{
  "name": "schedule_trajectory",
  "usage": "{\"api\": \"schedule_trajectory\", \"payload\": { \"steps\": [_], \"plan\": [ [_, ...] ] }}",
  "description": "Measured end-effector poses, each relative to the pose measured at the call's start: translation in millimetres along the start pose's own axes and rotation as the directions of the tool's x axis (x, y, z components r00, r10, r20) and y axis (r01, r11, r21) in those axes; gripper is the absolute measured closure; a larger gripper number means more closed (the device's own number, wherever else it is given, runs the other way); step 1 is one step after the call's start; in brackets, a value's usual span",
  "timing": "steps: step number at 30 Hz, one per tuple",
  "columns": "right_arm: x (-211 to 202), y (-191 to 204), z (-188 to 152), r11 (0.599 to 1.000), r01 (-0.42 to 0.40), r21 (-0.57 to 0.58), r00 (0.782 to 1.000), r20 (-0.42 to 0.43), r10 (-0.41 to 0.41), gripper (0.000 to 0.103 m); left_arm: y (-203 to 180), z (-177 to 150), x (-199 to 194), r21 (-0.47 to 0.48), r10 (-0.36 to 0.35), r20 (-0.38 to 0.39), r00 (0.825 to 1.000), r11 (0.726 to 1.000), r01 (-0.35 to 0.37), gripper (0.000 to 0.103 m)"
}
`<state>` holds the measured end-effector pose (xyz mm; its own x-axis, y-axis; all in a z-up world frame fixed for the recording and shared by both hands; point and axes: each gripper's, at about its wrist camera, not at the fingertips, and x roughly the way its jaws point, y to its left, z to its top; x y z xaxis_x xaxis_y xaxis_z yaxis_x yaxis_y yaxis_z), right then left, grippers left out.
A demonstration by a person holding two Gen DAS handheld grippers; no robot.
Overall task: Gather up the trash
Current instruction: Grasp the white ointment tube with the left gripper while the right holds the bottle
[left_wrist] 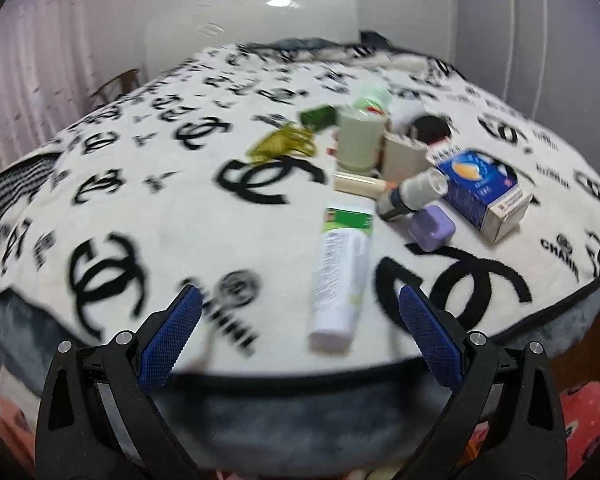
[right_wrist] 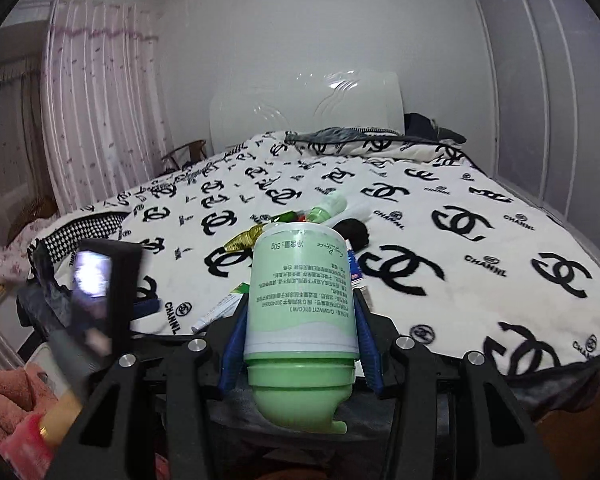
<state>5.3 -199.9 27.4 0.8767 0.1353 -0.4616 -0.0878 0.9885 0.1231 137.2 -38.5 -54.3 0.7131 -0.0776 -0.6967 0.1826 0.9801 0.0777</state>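
Your left gripper (left_wrist: 300,308) hangs open and empty over the near edge of the white logo-printed blanket (left_wrist: 148,184), the white-and-green tube (left_wrist: 340,276) blurred between its fingers. Your right gripper (right_wrist: 300,320) clamps a pale green plastic jar (right_wrist: 302,304), which hides the litter behind it.

I'm facing a bed (right_wrist: 480,216) w/ a white blanket (right_wrist: 420,300) carrying black logo print; it's filling most of the rm. A glossy white headboard (right_wrist: 308,108) is standing at the bed's far end, catching a glare from a light. Pale grey wall (right_wrist: 300,20) is rising behind the headboard. Left of the bed, pink striped curtains (right_wrist: 100,112) are hanging, w/ a wooden chair (right_wrist: 188,152) sitting btwn them & the headboard. Right of the bed, grey wardrobe doors (right_wrist: 540,80) are running alongside. Dark pillow (right_wrist: 340,136) is lying just below the headboard.
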Motion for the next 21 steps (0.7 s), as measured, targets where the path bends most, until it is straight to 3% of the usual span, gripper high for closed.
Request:
{"api": "schedule_trajectory", "payload": {
  "steps": [6, 7, 14, 16, 21],
  "plan": [
    [-6, -9, -5, 1.0, -0.003, 0.01, 1.0, 0.005, 0.003, 0.056, -5, 11, 32, -0.016, -0.023, -0.099, 0.995, 1.0, 0.021, 0.011],
    [-7, -11, -7, 1.0, -0.004, 0.014, 1.0, 0.003, 0.004, 0.056, -4, 12, 34, -0.02, -0.024, -0.105, 0.994, 1.0, 0.022, 0.021],
    [-10, -19, -13, 0.999, -0.011, 0.036, 1.0, 0.0, 0.011, 0.056, 0, 10, 34, -0.034, -0.051, -0.128, 0.99, 0.998, 0.047, 0.052],
    [-10, -18, -14, 0.999, -0.017, 0.032, 1.0, -0.002, 0.017, 0.056, 2, 10, 30, -0.048, -0.073, -0.124, 0.99, 0.997, 0.067, 0.067],
    [-12, -15, -17, 1.0, -0.016, 0.025, 1.0, -0.003, 0.016, 0.056, 6, 5, 22, -0.062, -0.067, -0.112, 0.991, 0.996, 0.06, 0.071]
  ]
}}
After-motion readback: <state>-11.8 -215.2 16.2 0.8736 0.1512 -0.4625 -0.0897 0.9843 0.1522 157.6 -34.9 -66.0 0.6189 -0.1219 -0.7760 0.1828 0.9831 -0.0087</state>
